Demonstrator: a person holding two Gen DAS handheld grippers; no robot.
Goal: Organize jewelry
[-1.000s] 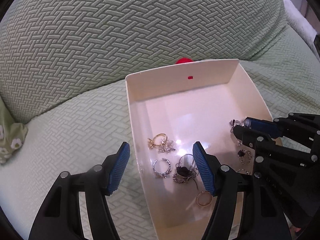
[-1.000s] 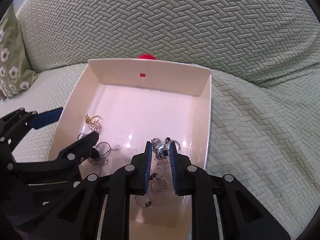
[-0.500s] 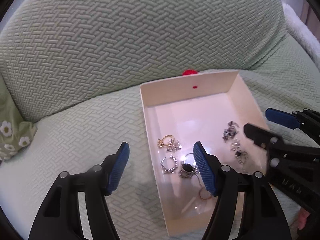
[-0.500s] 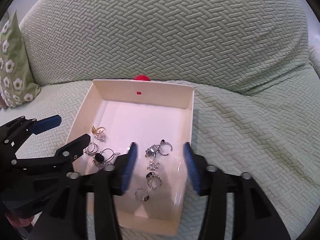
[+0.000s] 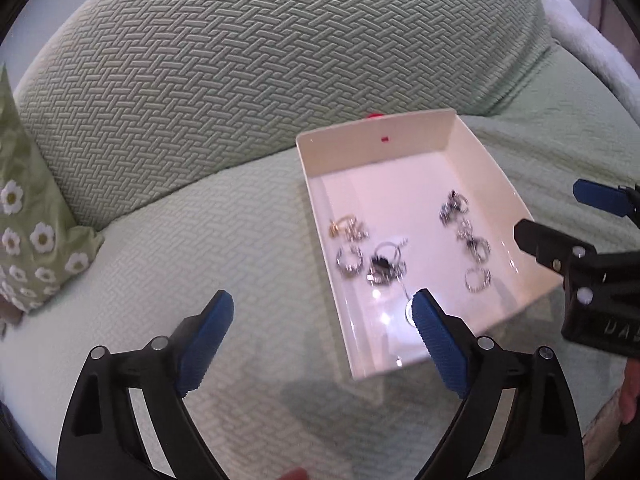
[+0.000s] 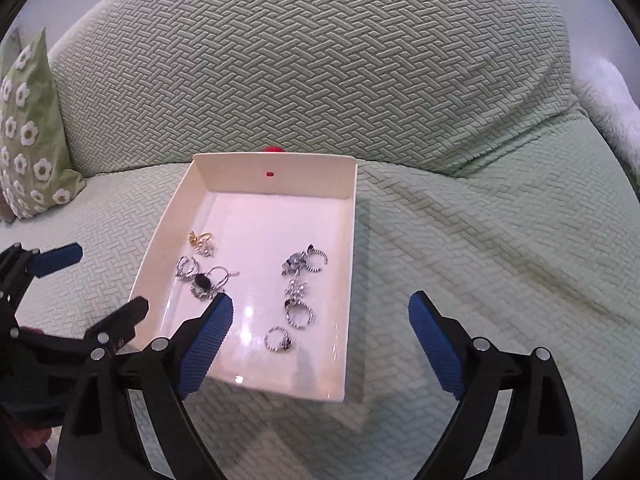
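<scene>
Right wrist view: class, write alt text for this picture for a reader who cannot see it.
A white tray holding scattered rings sits on a green sofa, with a gold ring near its left wall. The right gripper hangs open above the tray's near end, empty, and the left gripper shows at the left edge.

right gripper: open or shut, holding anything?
Open and empty. The right gripper has its blue pads spread wide with nothing between them; the rings lie loose in the white tray.

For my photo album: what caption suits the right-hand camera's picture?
Open right tool above a white tray of rings on a green sofa.
</scene>
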